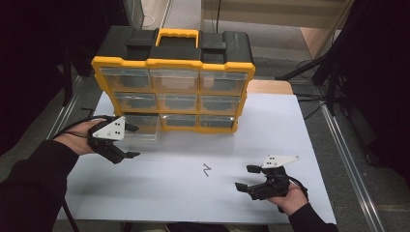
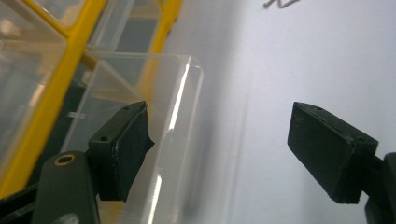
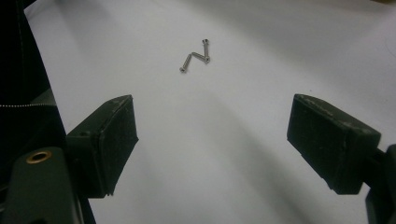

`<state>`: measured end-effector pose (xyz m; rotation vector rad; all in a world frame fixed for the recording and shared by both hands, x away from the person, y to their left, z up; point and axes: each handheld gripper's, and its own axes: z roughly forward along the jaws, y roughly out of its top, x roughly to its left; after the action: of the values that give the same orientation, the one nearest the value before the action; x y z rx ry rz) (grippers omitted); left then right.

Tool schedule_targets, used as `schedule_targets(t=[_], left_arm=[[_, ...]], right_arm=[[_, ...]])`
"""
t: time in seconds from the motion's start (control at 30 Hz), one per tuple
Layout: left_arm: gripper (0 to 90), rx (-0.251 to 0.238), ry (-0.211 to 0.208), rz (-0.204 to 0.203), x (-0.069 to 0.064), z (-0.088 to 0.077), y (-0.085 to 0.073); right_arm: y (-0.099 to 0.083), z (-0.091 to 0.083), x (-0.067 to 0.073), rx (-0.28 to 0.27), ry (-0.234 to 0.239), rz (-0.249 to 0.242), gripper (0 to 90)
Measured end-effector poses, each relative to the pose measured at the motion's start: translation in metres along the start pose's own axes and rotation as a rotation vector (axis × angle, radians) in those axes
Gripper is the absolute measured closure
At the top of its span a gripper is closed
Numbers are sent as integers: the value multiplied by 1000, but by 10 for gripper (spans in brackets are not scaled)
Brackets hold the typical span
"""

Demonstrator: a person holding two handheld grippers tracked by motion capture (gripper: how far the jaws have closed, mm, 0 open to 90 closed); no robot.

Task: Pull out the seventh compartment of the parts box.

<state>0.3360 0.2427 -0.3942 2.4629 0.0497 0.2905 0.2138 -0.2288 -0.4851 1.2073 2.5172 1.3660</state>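
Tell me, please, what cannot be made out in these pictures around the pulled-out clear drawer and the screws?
- Clear plastic drawer: in the high view the left hand-held gripper covers its left end, and glare hides whether anything lies inside.
- Yellow and black organiser case: its other drawers' contents are too dim in the high view.
- Small silver screws: too small in the high view to count; the right gripper view suggests three.

Two black handheld tongs, the left tongs (image 1: 130,141) and the right tongs (image 1: 245,177), each topped by a grey three-cornered plate dotted with small holes; black cables trail from both. Flat matte-black pads (image 2: 128,151) face the jaws. The person wears dark long sleeves (image 1: 29,183).
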Motion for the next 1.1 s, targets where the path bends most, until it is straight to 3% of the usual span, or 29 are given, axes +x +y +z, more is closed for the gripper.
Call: schedule_targets(t=[0.47, 0.57, 0.7, 0.8, 1.0, 1.1], left_arm=[[207, -66, -84, -175, 6, 0, 0], [207, -89, -75, -204, 5, 0, -1], [207, -125, -79, -271, 4, -1, -2], [207, -145, -105, -321, 4, -2, -3], [208, -115, -70, -389, 4, 0, -1], [207, -99, -38, -398, 0, 1, 1]], right_arm=[[0, 1, 0, 4, 6, -4, 168], [0, 1, 0, 4, 6, -4, 168], [0, 1, 0, 5, 6, -4, 167], [0, 1, 0, 6, 6, -3, 167], [0, 1, 1, 8, 7, -1, 168], [0, 1, 1, 10, 5, 2, 167]])
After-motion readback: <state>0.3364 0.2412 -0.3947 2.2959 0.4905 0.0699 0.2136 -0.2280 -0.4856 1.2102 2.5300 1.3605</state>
